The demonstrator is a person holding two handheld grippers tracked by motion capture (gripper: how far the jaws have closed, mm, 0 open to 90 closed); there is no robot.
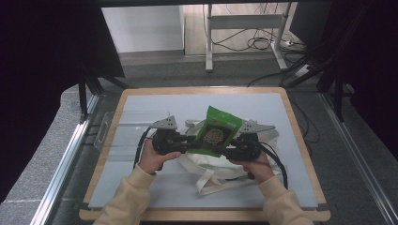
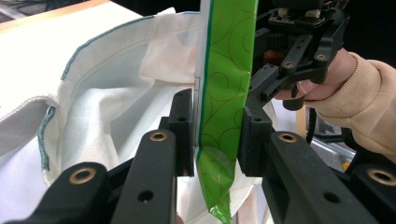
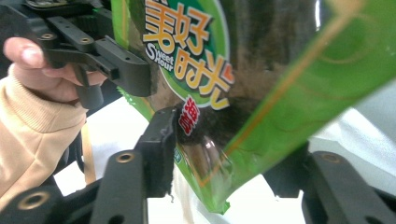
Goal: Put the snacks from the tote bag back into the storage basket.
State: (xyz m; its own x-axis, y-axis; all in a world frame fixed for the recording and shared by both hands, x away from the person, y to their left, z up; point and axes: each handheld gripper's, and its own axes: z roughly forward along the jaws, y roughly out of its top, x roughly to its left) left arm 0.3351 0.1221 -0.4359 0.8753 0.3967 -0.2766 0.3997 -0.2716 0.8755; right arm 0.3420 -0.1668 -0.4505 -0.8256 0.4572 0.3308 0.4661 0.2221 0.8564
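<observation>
The left gripper (image 2: 217, 135) is clamping its two black jaws on the lower edge of one green snack bag (image 2: 226, 84). The right gripper (image 3: 224, 154) is closing on the opposite lower part of the same bag (image 3: 280, 84), with the foil pinched between its jaws. In the high view, the left gripper (image 1: 180, 142) and the right gripper (image 1: 233, 149) are facing each other, one at each side of the bag (image 1: 216, 131). Count: two grippers, one bag, one cloth tote.

The bag is a glossy foil pouch, rectangular, green with thin gold swirl lines, a round printed panel and orange characters. It is being held above the tote bag (image 1: 211, 171). Its long axis is running up and away from the person, tilted slightly to the right, with the sealed top edge pointing toward the far side of the desk (image 1: 141, 108).

The tote is soft, off-white woven cloth with green stitching along its rim (image 2: 107, 32); it is lying crumpled on the pale grey desk surface, its straps trailing toward the person.
</observation>
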